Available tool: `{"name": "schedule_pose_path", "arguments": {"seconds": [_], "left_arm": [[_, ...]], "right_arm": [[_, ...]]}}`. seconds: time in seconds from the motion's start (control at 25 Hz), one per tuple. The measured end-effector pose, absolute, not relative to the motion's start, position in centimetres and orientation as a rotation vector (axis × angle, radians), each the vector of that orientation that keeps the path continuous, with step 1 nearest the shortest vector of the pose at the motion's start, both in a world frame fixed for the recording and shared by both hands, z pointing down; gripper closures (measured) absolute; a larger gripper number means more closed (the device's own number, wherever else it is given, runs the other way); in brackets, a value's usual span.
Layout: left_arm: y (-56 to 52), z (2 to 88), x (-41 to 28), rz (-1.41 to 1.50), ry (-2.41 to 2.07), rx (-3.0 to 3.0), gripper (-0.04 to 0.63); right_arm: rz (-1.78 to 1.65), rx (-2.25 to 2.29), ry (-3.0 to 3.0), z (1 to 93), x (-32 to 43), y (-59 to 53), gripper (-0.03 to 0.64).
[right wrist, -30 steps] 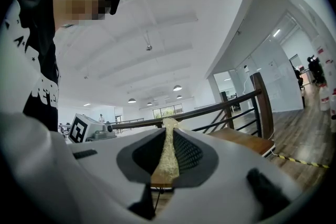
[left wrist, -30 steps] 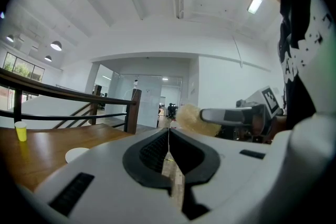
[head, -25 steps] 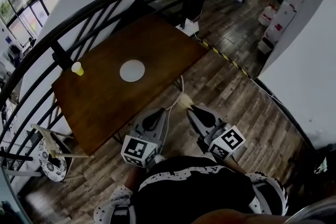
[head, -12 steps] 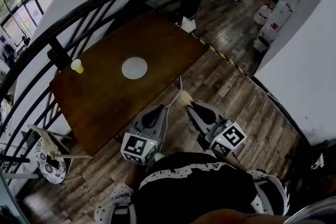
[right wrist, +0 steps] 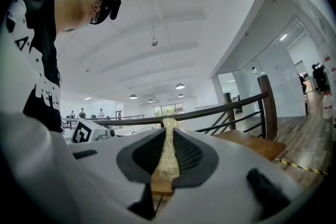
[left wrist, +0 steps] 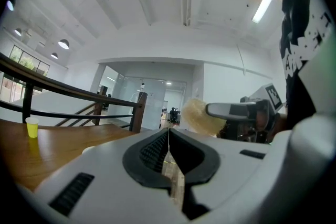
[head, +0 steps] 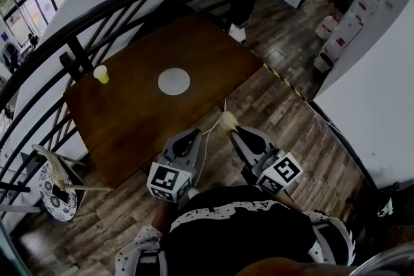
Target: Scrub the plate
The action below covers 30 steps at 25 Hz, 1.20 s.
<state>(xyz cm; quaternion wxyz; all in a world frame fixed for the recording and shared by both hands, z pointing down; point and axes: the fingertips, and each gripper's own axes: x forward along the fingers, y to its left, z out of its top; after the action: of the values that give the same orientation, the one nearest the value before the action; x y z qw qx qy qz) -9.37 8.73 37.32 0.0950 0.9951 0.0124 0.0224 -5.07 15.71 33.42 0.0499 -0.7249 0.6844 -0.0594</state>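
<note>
You are holding the right tool (head: 237, 134) clamped shut on a pale fibrous scrubber (head: 228, 119), while the left tool (head: 193, 136) is staying closed on nothing. Over the last second the view has been swinging a little, and the white plate (head: 174, 81) is still lying well ahead of both tools on the desk (head: 123, 119). Nothing is touching it yet, so you are likely only approaching

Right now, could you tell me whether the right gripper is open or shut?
Shut: the right gripper clamps the pale fibrous scrubber between its jaws.
</note>
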Motion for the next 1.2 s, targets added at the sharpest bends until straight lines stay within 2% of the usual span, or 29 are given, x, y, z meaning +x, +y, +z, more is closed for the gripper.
{"name": "schedule_pose_path", "arguments": {"seconds": [0.68,1.2], "left_arm": [[6.1,38.1,-9.4,0.099,-0.156,2.943,0.581],[0.6,37.7,-3.5,0.137,-0.365,2.954,0.581]], "right_arm": [[-0.224,-2.091,2.169,34.6,-2.7,12.0,0.568],[-0.237,-1.891,2.294,35.1,3.7,5.2,0.568]]}}
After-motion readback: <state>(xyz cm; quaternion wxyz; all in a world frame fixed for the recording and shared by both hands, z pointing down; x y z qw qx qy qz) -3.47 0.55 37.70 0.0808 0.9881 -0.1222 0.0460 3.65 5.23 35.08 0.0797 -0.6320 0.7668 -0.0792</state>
